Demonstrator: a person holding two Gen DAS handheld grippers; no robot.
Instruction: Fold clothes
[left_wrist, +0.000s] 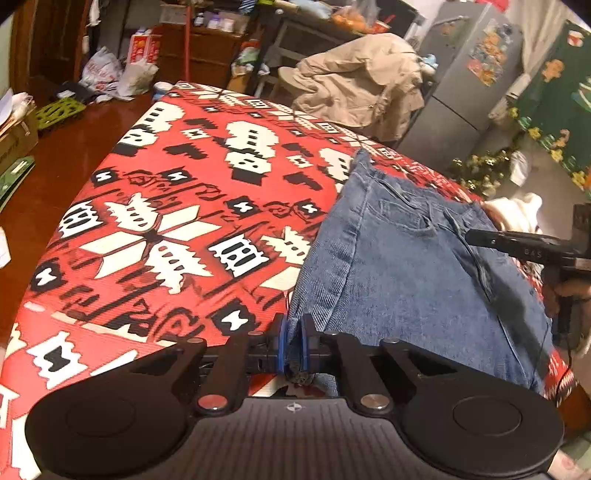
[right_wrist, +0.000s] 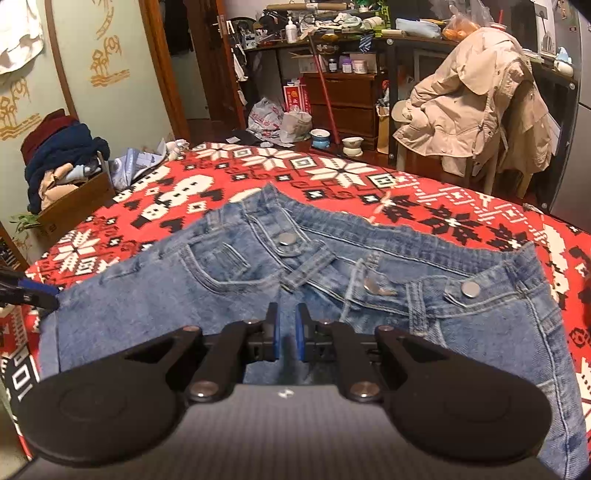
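A pair of blue denim jeans (right_wrist: 332, 280) is spread waistband-up across the centre of the right wrist frame, on a red, white and black patterned cloth (left_wrist: 177, 229). The left gripper (left_wrist: 293, 345) is clamped on the jeans' edge at lower centre. The right gripper (right_wrist: 286, 338) is closed on a denim fold at lower centre.
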